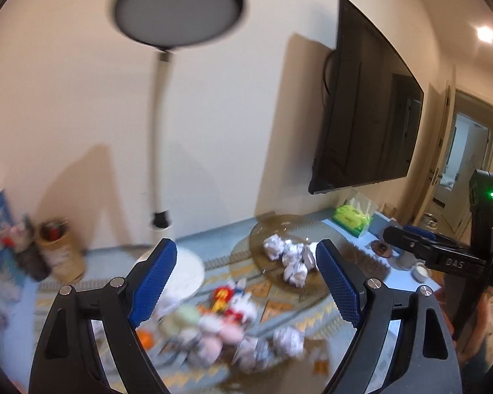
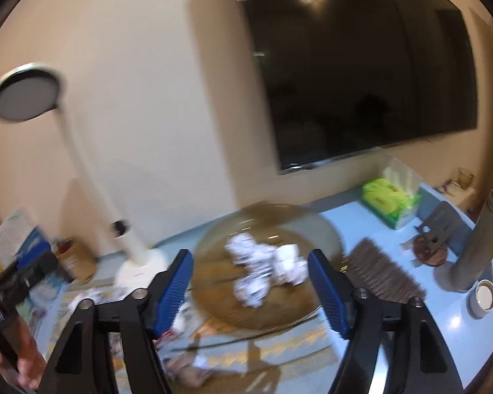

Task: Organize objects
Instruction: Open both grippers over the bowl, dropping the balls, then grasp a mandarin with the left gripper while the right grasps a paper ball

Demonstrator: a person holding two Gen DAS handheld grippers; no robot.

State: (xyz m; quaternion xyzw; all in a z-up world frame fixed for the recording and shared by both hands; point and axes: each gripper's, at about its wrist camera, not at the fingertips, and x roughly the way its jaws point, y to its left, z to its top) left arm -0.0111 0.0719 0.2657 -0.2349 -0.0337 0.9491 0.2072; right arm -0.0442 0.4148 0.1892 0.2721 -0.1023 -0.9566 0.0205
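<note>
Since crumpled paper balls (image 2: 263, 272) already sit in the amber glass plate (image 2: 325, 229), we judge it the collecting spot; just before it, loose balls (image 1: 287, 339) and blurred toys (image 1: 213, 325) wait. Our left gripper (image 1: 243, 282) and right gripper (image 2: 249, 290) hover above, jaws spread, empty.

A lived-in home room: a wall-mounted television (image 2: 361, 65), a white floor lamp (image 1: 162, 105), a tissue box (image 2: 391, 200) on a cluttered blue table (image 2: 355, 223), and an open interior doorway (image 1: 466, 161).
</note>
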